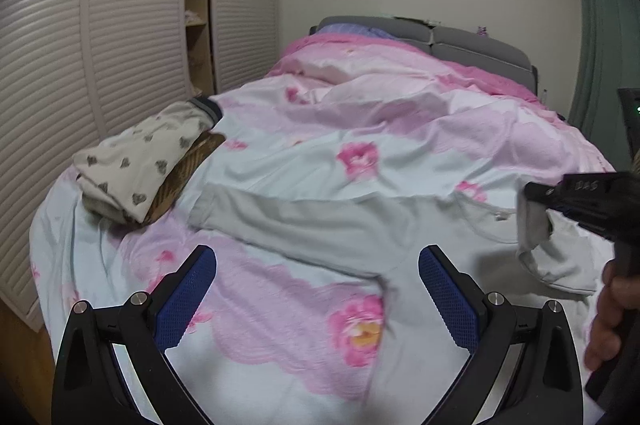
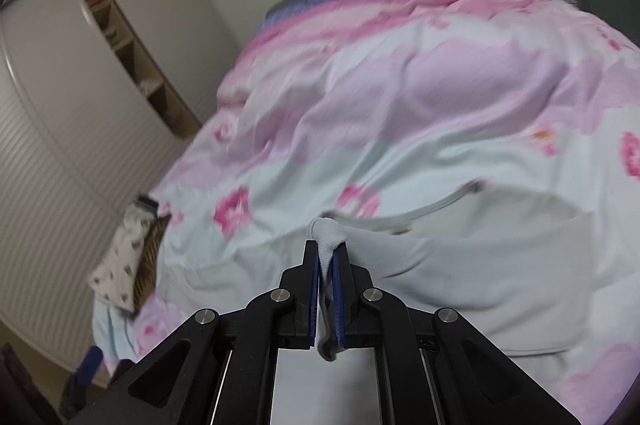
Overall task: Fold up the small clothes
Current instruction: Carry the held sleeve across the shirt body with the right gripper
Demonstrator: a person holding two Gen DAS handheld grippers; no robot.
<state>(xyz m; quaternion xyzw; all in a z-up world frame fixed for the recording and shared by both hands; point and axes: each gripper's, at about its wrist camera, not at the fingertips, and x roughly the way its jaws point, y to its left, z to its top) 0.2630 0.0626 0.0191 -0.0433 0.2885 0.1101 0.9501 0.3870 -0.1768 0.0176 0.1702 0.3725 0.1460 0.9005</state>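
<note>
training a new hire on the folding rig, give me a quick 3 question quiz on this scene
1. True or false: the right claw is shut on the pale grey garment.
2. Which claw is open with nothing between its fingers?
3. Where is the stack of folded clothes? A) on the left part of the bed B) in the wardrobe C) on the floor

Key: 1 true; 2 the left claw; 3 A, it lies on the floral duvet.
</note>
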